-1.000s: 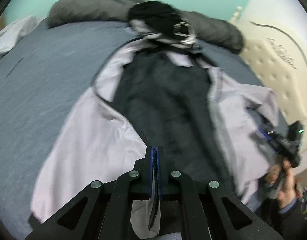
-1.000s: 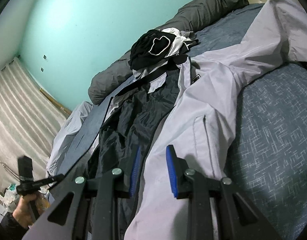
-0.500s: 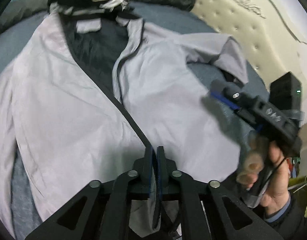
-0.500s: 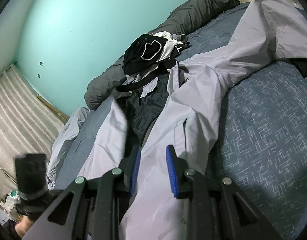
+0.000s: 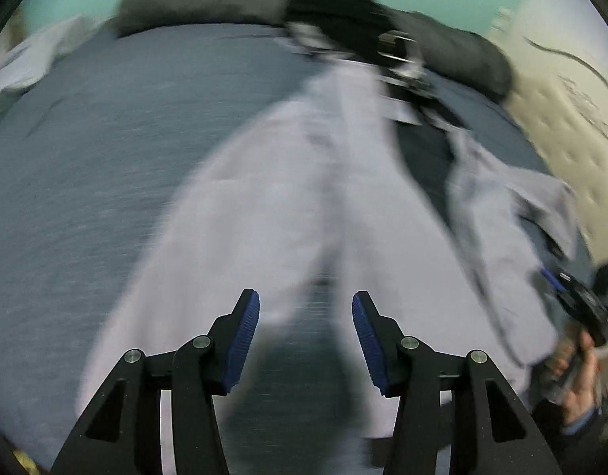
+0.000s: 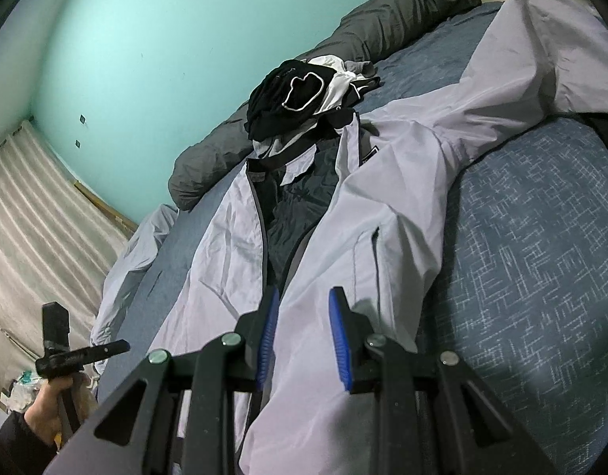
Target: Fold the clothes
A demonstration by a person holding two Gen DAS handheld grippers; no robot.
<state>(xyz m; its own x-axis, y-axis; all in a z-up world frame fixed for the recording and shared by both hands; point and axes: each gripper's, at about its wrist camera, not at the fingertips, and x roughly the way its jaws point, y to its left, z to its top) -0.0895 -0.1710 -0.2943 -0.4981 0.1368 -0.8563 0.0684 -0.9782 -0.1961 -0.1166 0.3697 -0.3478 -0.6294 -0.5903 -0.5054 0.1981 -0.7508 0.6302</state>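
Blue bedspread (image 6: 541, 245) bears jacket (image 6: 232, 245) lengthwise, collar toward the pillows (image 6: 403, 16).

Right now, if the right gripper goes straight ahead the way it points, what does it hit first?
Most likely the light grey jacket: the right gripper is open, and the jacket's front panel shows between the fingers. Depth is hard to judge, but nothing else shows in front of it.

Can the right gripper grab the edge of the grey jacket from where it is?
Probably yes. The right gripper is open with its jaws on either side of the grey jacket front flap, right by the zipper edge. Nothing sits between them, so closing should pinch the cloth.
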